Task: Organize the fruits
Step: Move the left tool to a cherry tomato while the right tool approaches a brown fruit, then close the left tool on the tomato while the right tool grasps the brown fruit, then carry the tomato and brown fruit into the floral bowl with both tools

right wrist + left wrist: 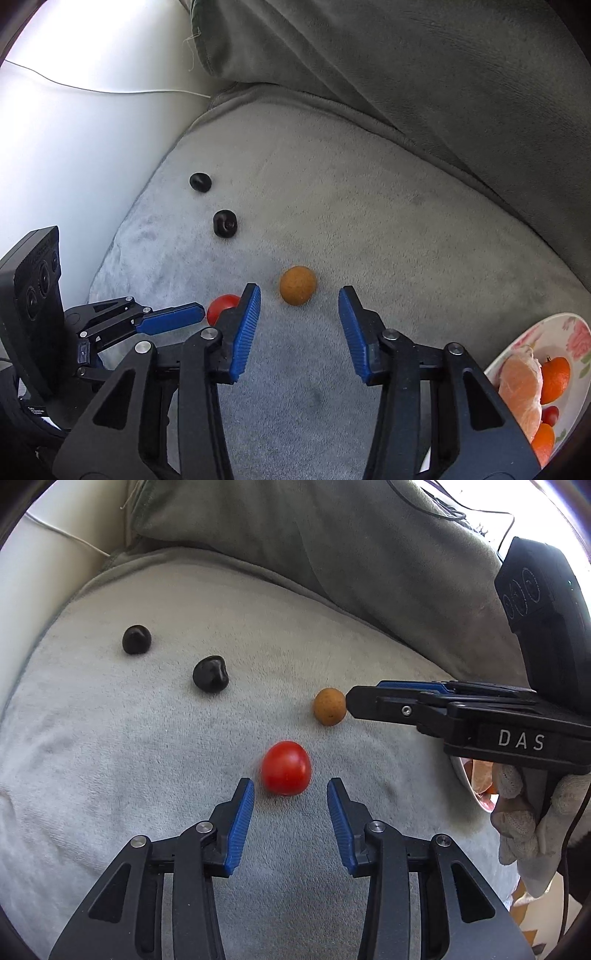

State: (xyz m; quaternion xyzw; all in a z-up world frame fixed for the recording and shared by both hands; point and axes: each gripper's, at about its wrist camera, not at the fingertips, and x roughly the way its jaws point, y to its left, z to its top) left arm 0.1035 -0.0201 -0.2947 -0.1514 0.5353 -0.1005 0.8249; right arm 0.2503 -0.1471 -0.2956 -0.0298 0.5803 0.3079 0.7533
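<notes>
On the grey cushion (388, 221), the open left gripper (290, 794) faces a tomato (285, 768), the open right gripper (299, 306) a brown fruit (297, 285), bare cushion behind; the flowered plate (576, 339) at its right edge holds oranges (554, 378).

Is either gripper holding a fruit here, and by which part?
Nothing is held. The left gripper is open just short of the tomato; the right gripper is open before the brown fruit.
</notes>
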